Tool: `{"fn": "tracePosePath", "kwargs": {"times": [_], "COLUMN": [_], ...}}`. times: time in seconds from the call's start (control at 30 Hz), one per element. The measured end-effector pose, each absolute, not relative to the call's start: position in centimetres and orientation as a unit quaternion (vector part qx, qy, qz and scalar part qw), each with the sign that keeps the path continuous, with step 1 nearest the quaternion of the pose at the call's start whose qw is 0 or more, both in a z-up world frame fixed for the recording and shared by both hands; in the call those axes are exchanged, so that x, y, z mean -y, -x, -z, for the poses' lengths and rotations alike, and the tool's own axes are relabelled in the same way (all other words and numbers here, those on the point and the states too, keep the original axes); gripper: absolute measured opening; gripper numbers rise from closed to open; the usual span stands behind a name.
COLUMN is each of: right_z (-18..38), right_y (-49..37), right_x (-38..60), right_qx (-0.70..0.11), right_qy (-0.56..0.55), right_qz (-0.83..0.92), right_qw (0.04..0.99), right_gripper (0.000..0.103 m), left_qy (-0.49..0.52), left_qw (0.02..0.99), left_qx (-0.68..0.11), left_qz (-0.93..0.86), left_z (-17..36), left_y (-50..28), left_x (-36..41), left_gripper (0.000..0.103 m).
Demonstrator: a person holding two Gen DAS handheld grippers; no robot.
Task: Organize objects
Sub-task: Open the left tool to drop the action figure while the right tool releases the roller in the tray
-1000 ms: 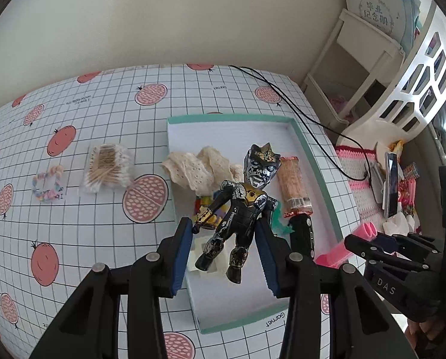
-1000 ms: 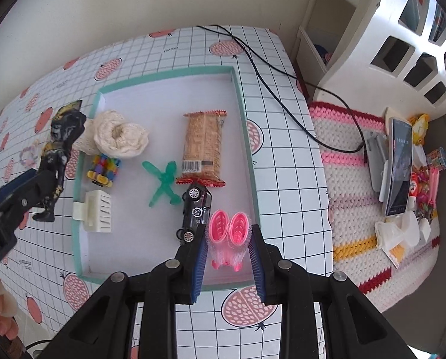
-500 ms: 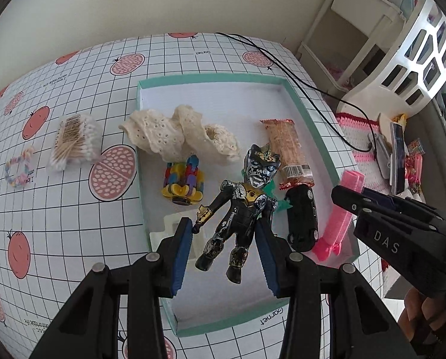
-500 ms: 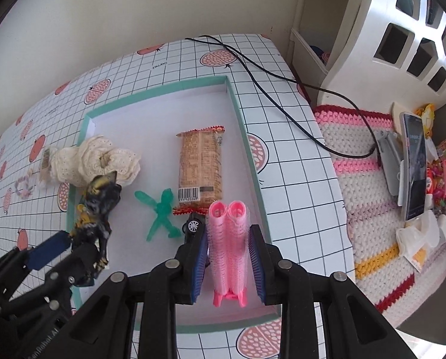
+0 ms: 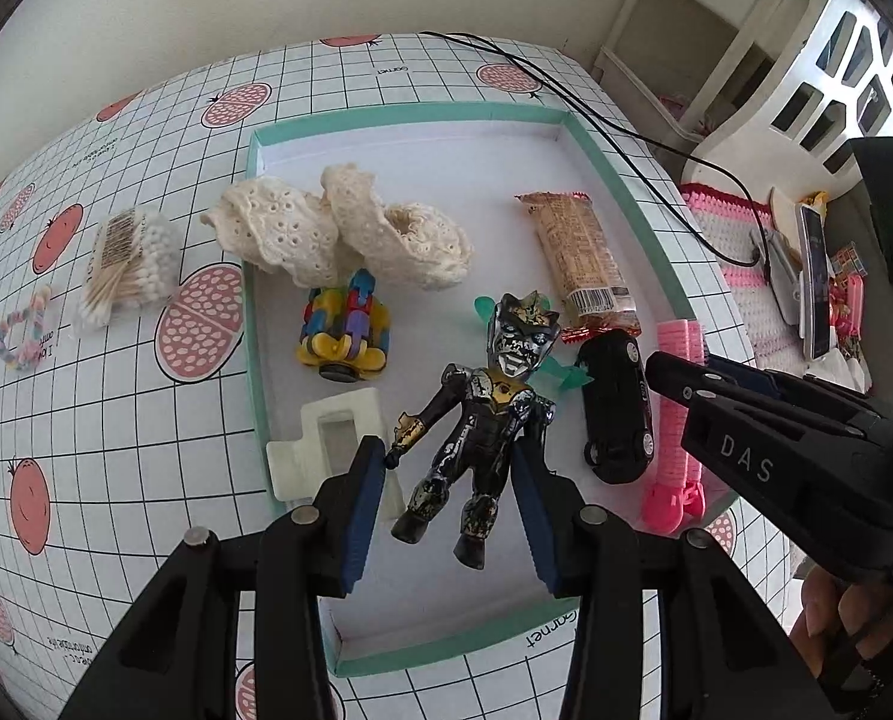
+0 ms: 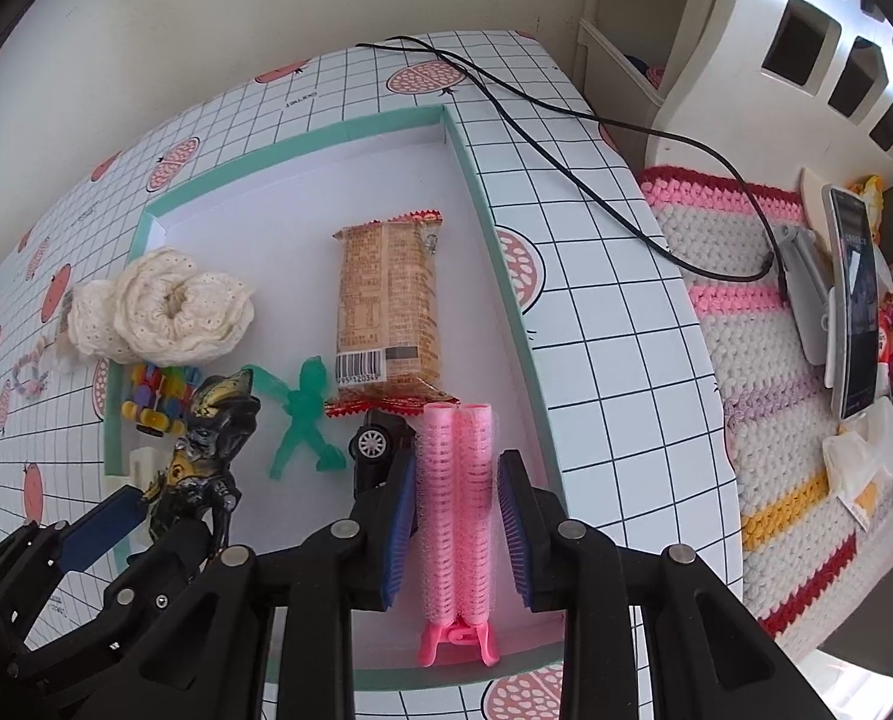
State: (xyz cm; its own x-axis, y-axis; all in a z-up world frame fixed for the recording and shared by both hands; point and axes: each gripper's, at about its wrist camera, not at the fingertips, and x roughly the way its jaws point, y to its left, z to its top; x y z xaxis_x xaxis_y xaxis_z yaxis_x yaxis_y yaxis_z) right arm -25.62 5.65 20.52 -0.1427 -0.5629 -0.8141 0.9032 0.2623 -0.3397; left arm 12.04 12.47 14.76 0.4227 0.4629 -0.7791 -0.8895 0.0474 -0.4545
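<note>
Black-and-gold figure [image 5: 479, 426] between the left gripper [image 5: 452, 501] pads, gaps either side, so let go, over the tray [image 5: 626, 192]; white block [image 5: 326, 444] just left, black car [image 5: 617, 405] right, green figure [image 6: 302, 414] ahead. Pink rollers [image 6: 458, 498] between spread right gripper [image 6: 457, 519] pads, also unclamped, snack pack [image 6: 386, 306] ahead

Snack bar [image 5: 584, 264] n car [image 5: 617, 405] by tray [image 5: 410, 114] right edge, lace [image 5: 350, 231] over left edge, swabs [image 5: 128, 264] on tablecloth [image 5: 116, 420].
</note>
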Motion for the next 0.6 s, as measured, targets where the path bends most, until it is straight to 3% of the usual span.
{"fn": "tracePosePath", "kwargs": {"times": [0.13, 0.27, 0.6], "right_z": [-20.6, -20.7, -23.7], "right_y": [25.6, 25.6, 24.0], "right_x": [-5.8, -5.9, -7.4], "right_qx": [-0.486, -0.488, -0.470], "right_qy": [-0.173, -0.170, -0.141], "right_qz": [0.581, 0.580, 0.577], "right_qw": [0.630, 0.630, 0.653], "right_gripper": [0.032, 0.044, 0.044], "left_qy": [0.488, 0.487, 0.472], "left_qw": [0.691, 0.694, 0.714], "left_qx": [-0.223, -0.225, -0.201], "left_qz": [-0.485, -0.479, -0.476], "left_z": [-14.7, -14.8, -17.2], "left_y": [-11.9, -11.8, -9.9], "left_x": [-12.6, -12.6, -12.2], "left_gripper": [0.045, 0.045, 0.050]}}
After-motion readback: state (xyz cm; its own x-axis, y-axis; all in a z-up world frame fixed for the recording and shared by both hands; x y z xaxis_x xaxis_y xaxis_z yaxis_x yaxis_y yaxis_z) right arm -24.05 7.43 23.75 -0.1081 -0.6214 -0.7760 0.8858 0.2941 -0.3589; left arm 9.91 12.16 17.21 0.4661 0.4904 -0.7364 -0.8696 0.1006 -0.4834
